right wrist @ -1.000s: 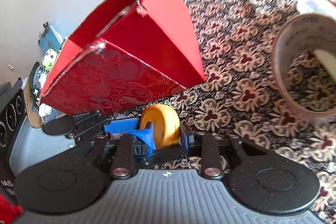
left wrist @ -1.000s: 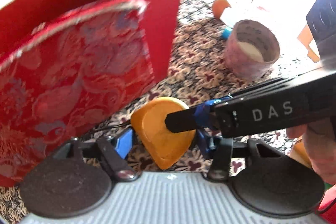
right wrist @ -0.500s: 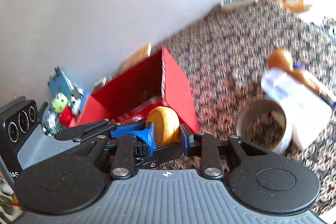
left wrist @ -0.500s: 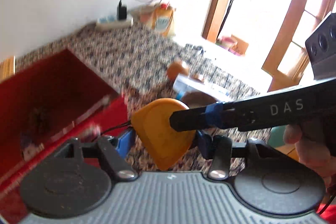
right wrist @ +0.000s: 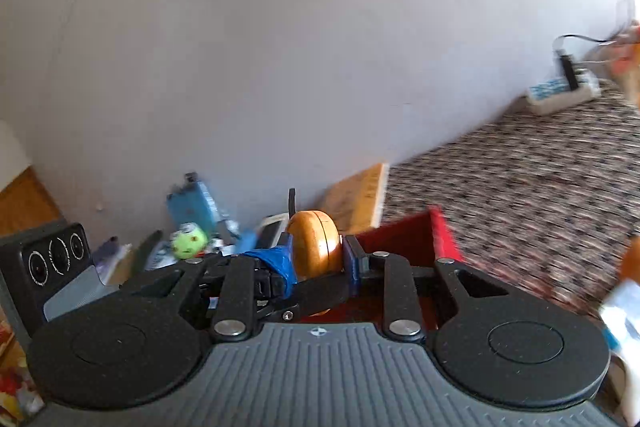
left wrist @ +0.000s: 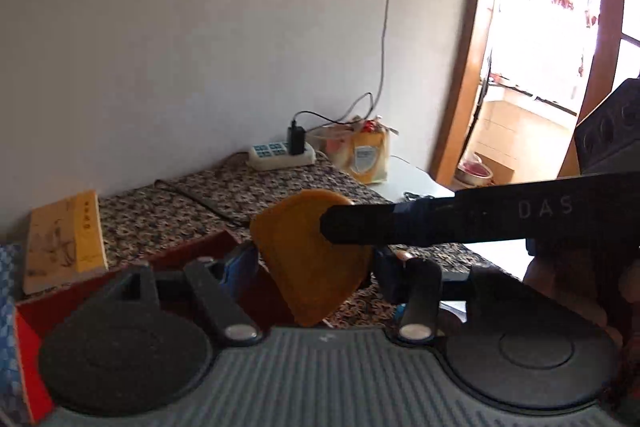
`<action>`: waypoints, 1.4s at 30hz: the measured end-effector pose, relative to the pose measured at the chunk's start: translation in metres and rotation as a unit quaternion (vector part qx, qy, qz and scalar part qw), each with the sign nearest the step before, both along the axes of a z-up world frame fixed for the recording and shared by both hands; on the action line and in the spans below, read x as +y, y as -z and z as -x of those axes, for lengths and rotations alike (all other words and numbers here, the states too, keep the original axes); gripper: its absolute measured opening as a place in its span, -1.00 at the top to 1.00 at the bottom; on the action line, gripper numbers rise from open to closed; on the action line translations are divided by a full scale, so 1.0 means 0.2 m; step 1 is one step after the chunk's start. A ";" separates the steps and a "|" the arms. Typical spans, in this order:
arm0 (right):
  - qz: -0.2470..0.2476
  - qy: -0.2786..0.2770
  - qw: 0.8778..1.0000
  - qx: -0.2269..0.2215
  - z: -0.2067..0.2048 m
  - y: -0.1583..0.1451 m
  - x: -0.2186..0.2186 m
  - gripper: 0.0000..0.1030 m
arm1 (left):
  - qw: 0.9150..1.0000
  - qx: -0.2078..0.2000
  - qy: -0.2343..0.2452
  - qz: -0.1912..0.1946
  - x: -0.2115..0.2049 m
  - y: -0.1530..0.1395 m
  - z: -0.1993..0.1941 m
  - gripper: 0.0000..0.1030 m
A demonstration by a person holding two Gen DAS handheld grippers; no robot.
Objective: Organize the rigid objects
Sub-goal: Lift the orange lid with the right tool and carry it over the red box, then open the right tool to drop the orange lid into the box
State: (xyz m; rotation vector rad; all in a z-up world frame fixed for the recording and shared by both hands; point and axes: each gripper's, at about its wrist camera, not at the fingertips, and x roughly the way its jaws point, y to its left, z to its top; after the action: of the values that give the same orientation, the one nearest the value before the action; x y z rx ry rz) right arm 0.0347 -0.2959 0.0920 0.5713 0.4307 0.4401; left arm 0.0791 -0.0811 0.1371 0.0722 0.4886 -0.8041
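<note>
Both grippers are shut on one orange-brown wooden case (left wrist: 312, 259), rounded at the top and pointed below. My left gripper (left wrist: 314, 263) clamps its sides with blue-padded fingers. My right gripper (right wrist: 318, 259) clamps its faces; its black finger (left wrist: 440, 219) crosses the left wrist view. The case (right wrist: 316, 245) is held high in the air, above the open red box (left wrist: 188, 259), whose rim (right wrist: 408, 231) also shows in the right wrist view.
A yellow book (left wrist: 64, 231) lies by the wall on the patterned cloth (left wrist: 240, 195). A power strip (left wrist: 280, 155) and a yellow bag (left wrist: 366, 157) stand at the back. A green toy (right wrist: 190, 241) sits among clutter at left. A doorway (left wrist: 540, 67) is at right.
Both grippers have risen and tilted up together with the wooden case. The red box has dropped low in both views and the tape roll has left the frame.
</note>
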 end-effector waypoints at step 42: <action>-0.080 -0.164 0.930 0.319 -0.89 0.65 0.69 0.70 | 0.959 0.159 -0.181 -0.150 0.53 0.56 -0.49 -0.46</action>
State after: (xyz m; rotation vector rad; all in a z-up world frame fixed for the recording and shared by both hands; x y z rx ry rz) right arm 0.2123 -0.1585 -0.0372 0.8040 1.1350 0.6108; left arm 0.1764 0.0247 0.0242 0.1306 0.9001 -0.3747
